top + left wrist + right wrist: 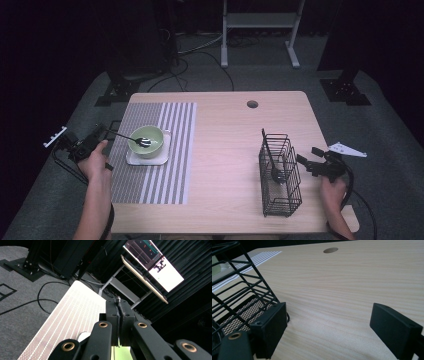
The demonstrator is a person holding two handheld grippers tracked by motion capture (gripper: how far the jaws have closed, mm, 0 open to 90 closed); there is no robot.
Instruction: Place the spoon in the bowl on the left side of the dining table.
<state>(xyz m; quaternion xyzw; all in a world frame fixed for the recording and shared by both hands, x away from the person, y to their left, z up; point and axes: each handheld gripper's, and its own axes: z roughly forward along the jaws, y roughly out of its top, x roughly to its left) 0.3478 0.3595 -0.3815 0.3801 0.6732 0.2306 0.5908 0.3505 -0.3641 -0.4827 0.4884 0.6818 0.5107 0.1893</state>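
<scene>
At table, left edge: left gripper held by left hand, just off the tabletop's left side, jaws reaching in over the striped placemat
Left gripper state: jaws pressed together on the thin handle end of a spoon; in left gripper view a small metal tip sticks out between the pads
Spoon: dark handle runs from the jaws to the green bowl, its bowl end lying inside
Green bowl: sits on a white square plate, on the placemat's mid section, nearer its left half
Placemat edges: covers left part of the wooden table; front edge near the table's front edge, back edge near the far one
Open room, centre: wide bare wood btwn placemat and wire basket; cable hole near far edge
Wire basket: black, upright, right-front of table, holds a dark utensil, prob a ladle or spoon, too dark to tell
Right gripper: held by right hand at table's right edge, jaws spread wide w/ nothing btwn them
Right gripper vs basket: in right gripper view one pad is just beside the basket's base, contact unclear; other pad over bare wood
</scene>
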